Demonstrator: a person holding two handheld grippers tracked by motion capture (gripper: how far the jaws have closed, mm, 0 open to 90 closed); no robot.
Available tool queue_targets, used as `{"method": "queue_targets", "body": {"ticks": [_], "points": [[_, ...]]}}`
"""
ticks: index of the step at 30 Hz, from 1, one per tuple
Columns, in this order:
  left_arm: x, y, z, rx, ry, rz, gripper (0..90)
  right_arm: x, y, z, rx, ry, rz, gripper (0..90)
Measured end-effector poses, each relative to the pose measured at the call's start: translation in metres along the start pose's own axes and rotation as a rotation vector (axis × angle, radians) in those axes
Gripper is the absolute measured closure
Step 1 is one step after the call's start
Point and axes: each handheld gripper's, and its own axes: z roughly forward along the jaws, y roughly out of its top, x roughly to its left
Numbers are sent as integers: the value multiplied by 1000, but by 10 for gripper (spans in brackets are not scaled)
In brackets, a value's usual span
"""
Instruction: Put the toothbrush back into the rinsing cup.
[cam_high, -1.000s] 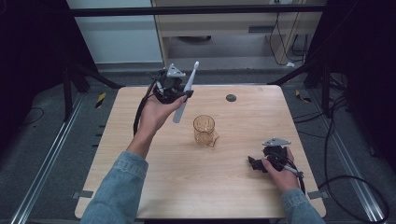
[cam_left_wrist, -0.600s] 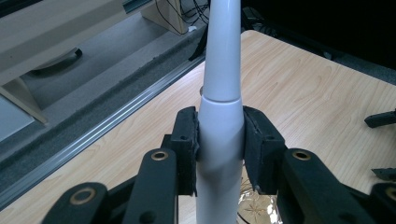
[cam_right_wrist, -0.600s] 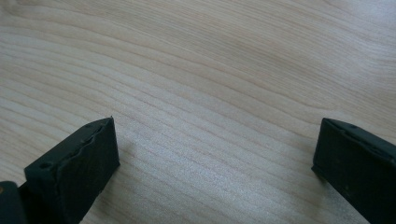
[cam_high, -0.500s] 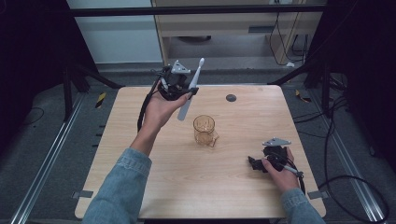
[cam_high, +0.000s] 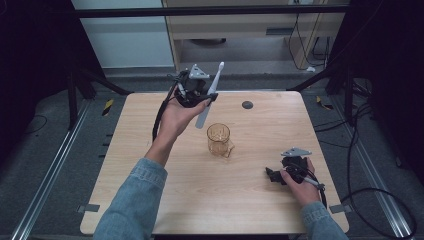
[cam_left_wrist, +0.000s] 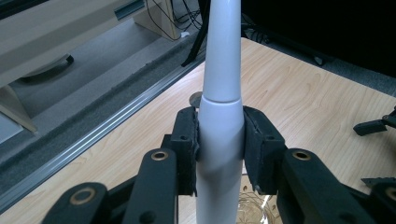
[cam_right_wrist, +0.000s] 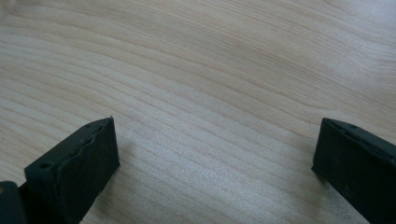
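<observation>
— White plastic, that toothbrush (cam_left_wrist: 219, 116); just the one?

— One. The left gripper (cam_high: 196, 92) has it clamped by the handle, raised over the table's (cam_high: 150, 200) far side, head up, tail slanting down toward the cup (cam_high: 219, 138).

— Can you see bristles?

— Barely, too small from above. In the left gripper view its top runs off the frame.

— How many cups?

— One, amber glass, mid-table. One dark disc (cam_high: 247, 105) near the far edge; I can't tell what it is.

— And the right gripper (cam_high: 280, 175)?

— Low over the wood at the near right, jaws spread apart, holding nothing.

— Any labels?

— None I can read.
</observation>
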Motion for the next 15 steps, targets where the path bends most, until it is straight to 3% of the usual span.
{"method": "queue_targets", "body": {"ticks": [15], "points": [[-8,2,15,0,-21,0,674,0,0,0,1,2,3,3]]}}
